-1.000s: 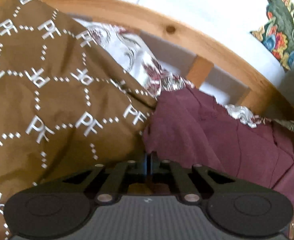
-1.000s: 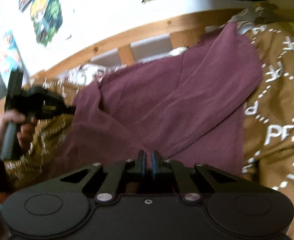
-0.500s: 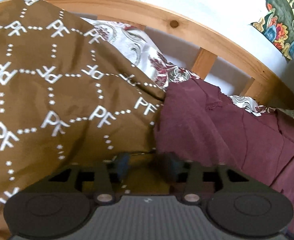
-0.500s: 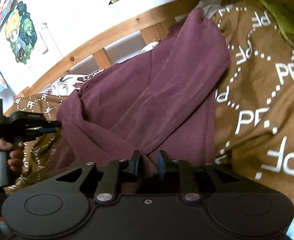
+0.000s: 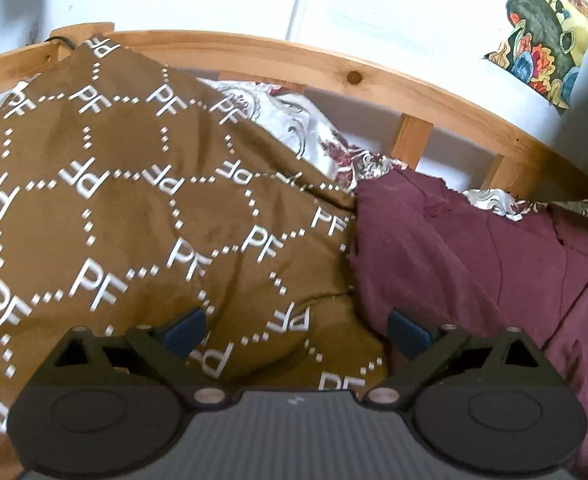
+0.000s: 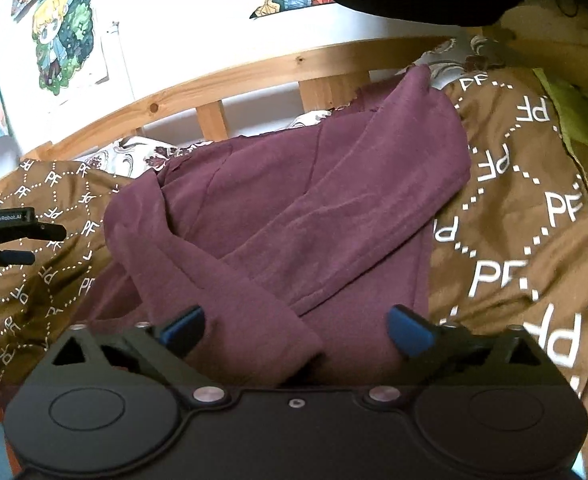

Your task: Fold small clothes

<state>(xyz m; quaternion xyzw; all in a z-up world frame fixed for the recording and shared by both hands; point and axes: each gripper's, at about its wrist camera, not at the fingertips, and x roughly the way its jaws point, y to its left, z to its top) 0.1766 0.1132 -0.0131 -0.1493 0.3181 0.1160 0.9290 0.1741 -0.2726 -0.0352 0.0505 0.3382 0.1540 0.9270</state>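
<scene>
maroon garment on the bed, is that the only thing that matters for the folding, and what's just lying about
Part of the job:
- maroon garment, partly folded over itself
- right gripper, jaws opening, garment's edge between its fingers
- left gripper, jaws opening, over the blanket

Just lying about:
- brown blanket with the PF print
- floral sheet
- wooden bed rail
- wall posters

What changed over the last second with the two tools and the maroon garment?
Both tools let go: a second ago each was shut, and now the left tool and the right tool stand wide, jaws opening, pads clear of cloth. The left tool has drawn back off the garment edge and now sits over the brown blanket. The garment stayed folded on the blanket; the bed rail is unchanged.
</scene>
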